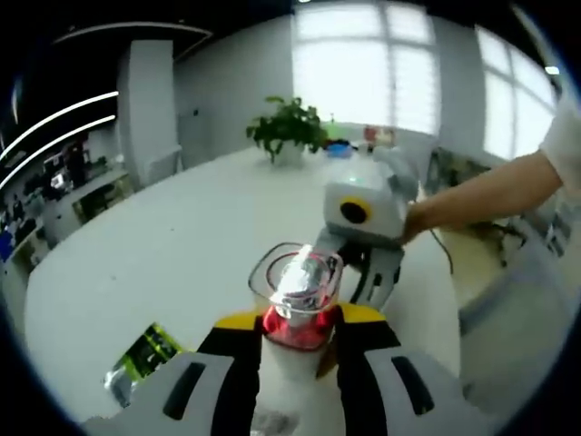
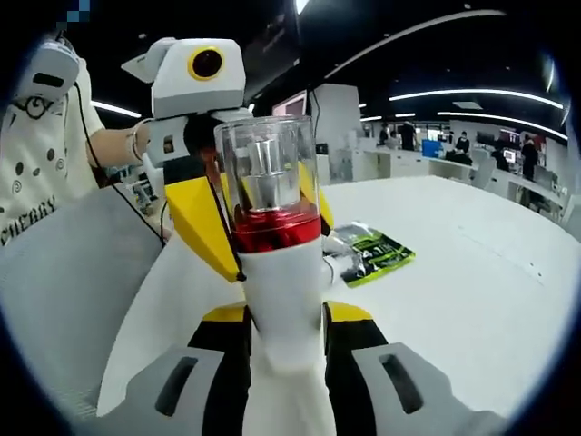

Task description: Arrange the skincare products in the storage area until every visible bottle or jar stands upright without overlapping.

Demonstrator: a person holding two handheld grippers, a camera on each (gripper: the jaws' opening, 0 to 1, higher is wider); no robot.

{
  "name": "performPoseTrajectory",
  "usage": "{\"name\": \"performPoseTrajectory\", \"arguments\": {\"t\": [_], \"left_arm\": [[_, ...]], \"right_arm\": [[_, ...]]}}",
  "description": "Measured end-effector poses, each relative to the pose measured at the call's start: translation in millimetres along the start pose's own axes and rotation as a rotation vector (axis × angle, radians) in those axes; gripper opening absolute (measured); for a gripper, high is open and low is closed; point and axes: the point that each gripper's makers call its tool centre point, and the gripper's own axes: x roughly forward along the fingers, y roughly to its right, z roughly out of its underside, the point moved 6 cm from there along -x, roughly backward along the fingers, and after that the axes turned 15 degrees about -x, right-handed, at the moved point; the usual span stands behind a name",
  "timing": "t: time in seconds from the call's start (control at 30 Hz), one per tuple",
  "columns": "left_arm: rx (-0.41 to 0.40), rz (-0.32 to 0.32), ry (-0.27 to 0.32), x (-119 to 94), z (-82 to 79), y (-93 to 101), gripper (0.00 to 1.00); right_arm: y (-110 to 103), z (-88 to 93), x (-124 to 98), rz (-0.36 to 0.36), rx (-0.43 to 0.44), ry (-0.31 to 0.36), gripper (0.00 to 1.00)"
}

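Clearly both pairs of jaws are clenched on one item, a white skincare bottle point(image 2: 281, 291) with a red collar point(image 2: 277, 229) and a clear cap point(image 2: 266, 168). At the lower centre of the right gripper view, the right gripper point(image 2: 283, 341) pinches the white body from either side. In the left gripper view the left gripper point(image 1: 300, 338) closes at the red collar, with the cap pointing away from the camera at centre frame. The bottle is held in the air above the white table point(image 2: 454, 272), not standing on it.

Judging by its look, the bottle is rigid plastic, light, smooth and a little slippery. The clear cap seems the weak part, likely to pop off or crack if squeezed, so the white body is the safer place to hold.

Further out, a green packet point(image 2: 377, 252) lies flat on the table right of centre in the right gripper view, and a potted plant point(image 1: 289, 132) stands at the upper centre of the left gripper view.
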Motion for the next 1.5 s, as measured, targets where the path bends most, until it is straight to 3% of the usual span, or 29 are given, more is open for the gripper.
{"name": "performPoseTrajectory", "arguments": {"t": [0.4,0.7,1.03,1.23,1.5], "left_arm": [[-0.025,0.004,0.009,-1.2,0.9,-1.3,0.37],[-0.044,-0.016,-0.004,-11.0,5.5,-6.4,0.44],[-0.092,-0.081,0.019,-41.3,16.7,-15.5,0.54],[-0.11,-0.11,0.034,-55.6,20.4,-20.0,0.59],[-0.123,-0.142,0.065,-75.7,23.0,-27.6,0.64]], "right_arm": [[-2.1,5.0,-12.1,0.059,0.069,-0.046,0.37],[-8.1,1.7,-16.4,0.092,0.11,-0.09,0.54],[-16.7,-6.8,-22.3,0.137,0.137,-0.104,0.77],[-25.1,-11.9,-22.1,0.125,0.14,-0.132,0.91],[-34.3,-28.3,-23.9,0.163,0.126,-0.152,0.99]]}}
